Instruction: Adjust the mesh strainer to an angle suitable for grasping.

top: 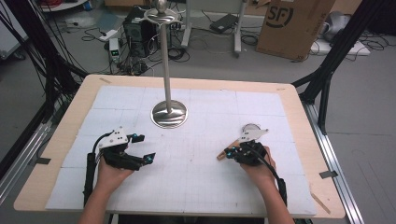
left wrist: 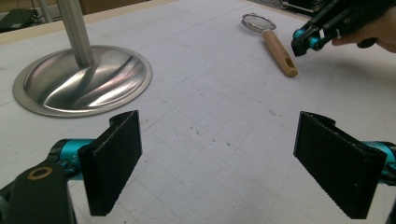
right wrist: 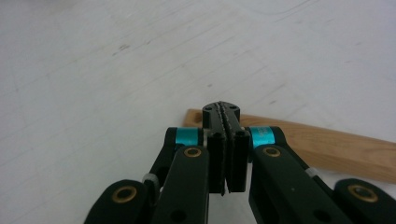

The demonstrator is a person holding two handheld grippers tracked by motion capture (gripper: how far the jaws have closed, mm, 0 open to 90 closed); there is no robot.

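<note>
High view: left gripper (top: 140, 148) wide open, empty; right gripper (top: 228, 152) beside strainer (top: 246, 132), right of stand (top: 168, 113) on surface (top: 201, 182). Left gripper view: jaws wide apart. Right gripper view: jaws closed, empty, over wooden handle (right wrist: 327, 145). Probably light, stiff; best grasped mid-handle.

Pale wooden desk (top: 63, 135), white gridded mat (top: 196, 154) over it, steel stand's round base (top: 169, 114), wooden-handled strainer (left wrist: 273, 39) lying flat
</note>
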